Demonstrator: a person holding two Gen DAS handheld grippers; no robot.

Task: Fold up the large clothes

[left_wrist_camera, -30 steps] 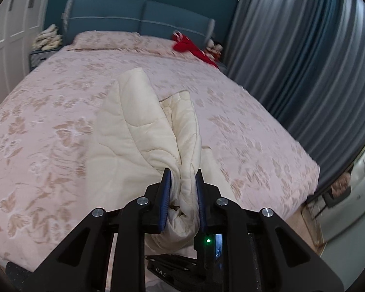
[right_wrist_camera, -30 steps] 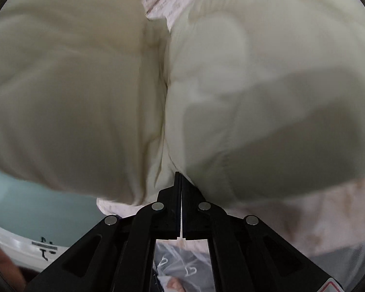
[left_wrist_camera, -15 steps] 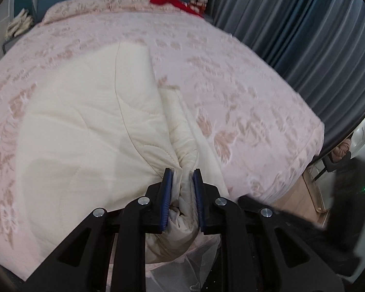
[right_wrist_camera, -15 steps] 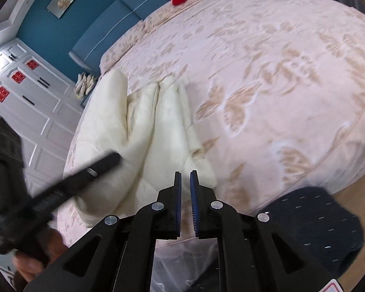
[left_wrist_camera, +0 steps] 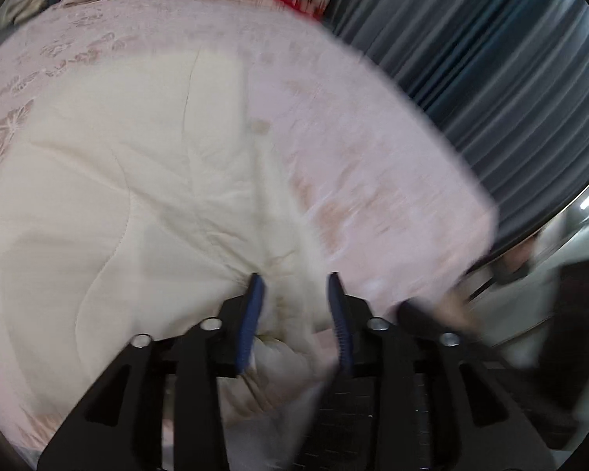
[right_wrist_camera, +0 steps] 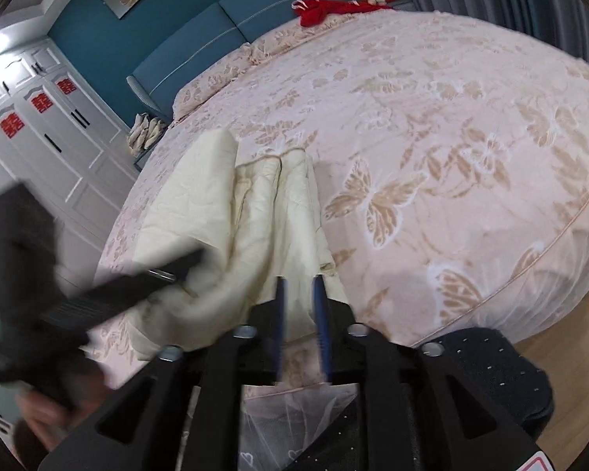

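Both claws I hold, left [left_wrist_camera: 294,302] and right [right_wrist_camera: 300,306], gape with nothing between their fingers, above the cream quilt [left_wrist_camera: 117,196] lying on the floral bed [right_wrist_camera: 451,137].

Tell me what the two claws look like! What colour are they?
Both claws are black, angular frames with cut-out slots and round silver bolts. The left claw and the right claw each have two thin fingers lined with blue pads. The right one shows a red-and-white sticker corner. No cables show.
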